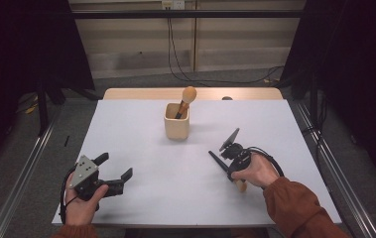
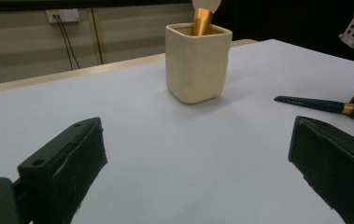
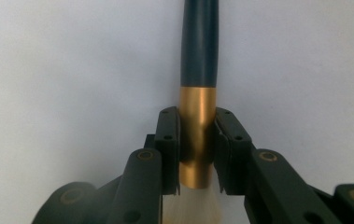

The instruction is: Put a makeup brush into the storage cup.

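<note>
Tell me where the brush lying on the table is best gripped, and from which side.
Grip the brush on its gold collar, coming from above with one jaw on each side. The collar is round, firm and short, and the brush lies flat; the right gripper is shut there now.

Brush (image 1: 219, 161) right of cup (image 1: 177, 127)

Rust-orange sleeves (image 1: 294, 203), black fingers (image 2: 67, 163)
</note>
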`<state>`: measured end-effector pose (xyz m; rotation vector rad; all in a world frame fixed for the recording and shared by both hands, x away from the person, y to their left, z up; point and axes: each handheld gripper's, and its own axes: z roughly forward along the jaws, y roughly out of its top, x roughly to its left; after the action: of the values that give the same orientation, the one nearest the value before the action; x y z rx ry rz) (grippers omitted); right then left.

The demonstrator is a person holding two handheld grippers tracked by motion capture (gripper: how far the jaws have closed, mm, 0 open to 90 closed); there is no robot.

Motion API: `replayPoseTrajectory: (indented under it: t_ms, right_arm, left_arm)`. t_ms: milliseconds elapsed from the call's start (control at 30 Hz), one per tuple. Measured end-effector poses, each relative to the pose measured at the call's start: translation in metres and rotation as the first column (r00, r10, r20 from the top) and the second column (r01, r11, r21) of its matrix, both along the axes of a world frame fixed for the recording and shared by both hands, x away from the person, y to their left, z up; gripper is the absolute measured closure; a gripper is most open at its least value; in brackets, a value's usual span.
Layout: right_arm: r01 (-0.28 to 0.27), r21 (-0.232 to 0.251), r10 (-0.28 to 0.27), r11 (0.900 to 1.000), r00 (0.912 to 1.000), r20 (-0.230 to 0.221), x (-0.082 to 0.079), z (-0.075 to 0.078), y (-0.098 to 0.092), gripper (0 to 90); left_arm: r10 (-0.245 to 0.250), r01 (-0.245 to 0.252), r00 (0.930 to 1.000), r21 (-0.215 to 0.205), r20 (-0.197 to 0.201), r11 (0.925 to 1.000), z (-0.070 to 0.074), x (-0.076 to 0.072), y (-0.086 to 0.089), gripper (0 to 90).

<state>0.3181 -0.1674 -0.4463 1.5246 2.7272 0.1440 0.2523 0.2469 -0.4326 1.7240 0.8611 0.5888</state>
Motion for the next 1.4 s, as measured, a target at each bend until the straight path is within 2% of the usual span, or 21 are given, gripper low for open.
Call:
replayPoseTrajectory:
  t_ms: [200, 400, 467, 767, 1033, 1167, 1267, 1400]
  right_arm:
    - [-0.033, 0.012, 0.033, 0.999, 0.9995, 0.003, 0.0, 0.0, -0.002, 74.3]
    - [-0.021, 0.06, 0.02, 0.998, 0.9998, 0.005, 0.0, 0.0, -0.008, 74.4]
    - [-0.011, 0.081, 0.009, 0.997, 0.9997, 0.023, 0.001, 0.0, -0.011, 74.4]
    - [0.01, 0.131, -0.017, 0.991, 0.9987, 0.048, 0.002, 0.008, -0.022, 74.5]
    - [0.011, 0.192, -0.03, 0.981, 0.9951, 0.094, 0.001, 0.015, -0.029, 74.5]
    - [-0.007, 0.212, -0.021, 0.977, 0.9917, 0.127, 0.001, 0.017, -0.032, 74.4]
    - [-0.015, 0.231, -0.022, 0.973, 0.9872, 0.158, 0.001, 0.017, -0.033, 74.4]
    - [-0.021, 0.273, -0.038, 0.962, 0.9773, 0.208, -0.001, 0.02, -0.037, 74.4]
  left_arm:
    - [0.0, 0.0, 1.0, 0.002, 0.0, 1.0, 0.0, 0.0, 0.0, 3.5]
    - [0.0, 0.0, 1.0, 0.003, -0.001, 1.0, 0.0, 0.0, 0.0, 3.5]
    - [0.0, 0.0, 1.0, 0.002, -0.004, 1.0, 0.0, 0.0, 0.0, 3.5]
    - [-0.001, 0.001, 1.0, 0.003, -0.006, 1.0, -0.001, 0.0, 0.0, 3.5]
    - [0.001, -0.001, 1.0, 0.0, -0.008, 1.0, -0.001, 0.0, 0.0, 3.5]
    - [0.002, -0.002, 0.9999, -0.001, -0.01, 1.0, -0.001, 0.0, 0.0, 3.5]
    - [0.017, -0.017, 0.9996, -0.01, -0.025, 0.9998, -0.001, 0.0, 0.001, 4.2]
    - [0.022, -0.022, 0.9995, -0.008, -0.022, 0.9997, -0.001, 0.001, 0.002, 4.2]
